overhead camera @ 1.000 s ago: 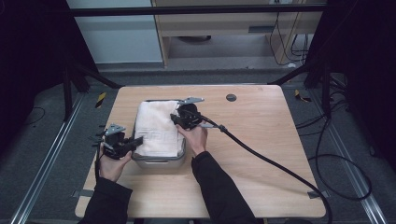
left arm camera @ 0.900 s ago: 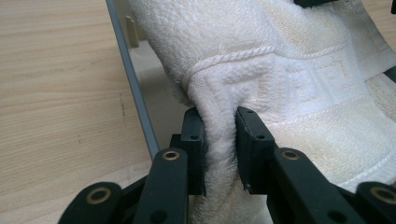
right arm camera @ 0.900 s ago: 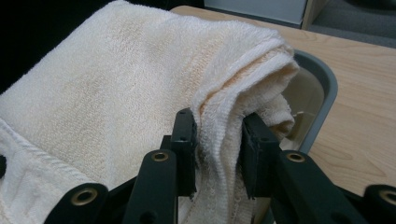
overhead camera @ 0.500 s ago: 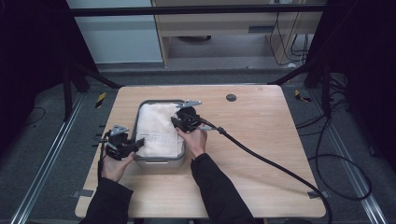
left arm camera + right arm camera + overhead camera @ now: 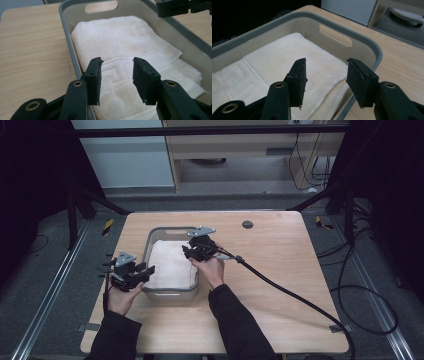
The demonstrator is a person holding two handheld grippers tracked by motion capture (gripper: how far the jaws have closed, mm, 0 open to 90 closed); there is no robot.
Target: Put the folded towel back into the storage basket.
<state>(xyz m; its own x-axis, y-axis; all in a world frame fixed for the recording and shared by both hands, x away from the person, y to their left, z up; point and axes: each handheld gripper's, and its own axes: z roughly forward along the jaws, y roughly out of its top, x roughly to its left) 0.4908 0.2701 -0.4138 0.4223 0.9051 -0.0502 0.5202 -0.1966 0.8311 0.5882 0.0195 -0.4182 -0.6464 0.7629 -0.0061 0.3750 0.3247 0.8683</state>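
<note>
Both of your tools have just been opening: the left tool [image 5: 145, 271] and right tool [image 5: 188, 252] stand partly parted, gripping nothing, above the folded towel [image 5: 170, 265]. It lies flat in the grey tub [image 5: 172, 292] on the tabletop [image 5: 280, 270], long axis running away from you.

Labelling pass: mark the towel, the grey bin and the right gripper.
towel [image 5: 170, 265], high view, middle of its folded top.
grey bin [image 5: 375, 51], right gripper view, rounded rim corner.
right gripper [image 5: 325, 80], right gripper view, midway between its open jaws.
</note>
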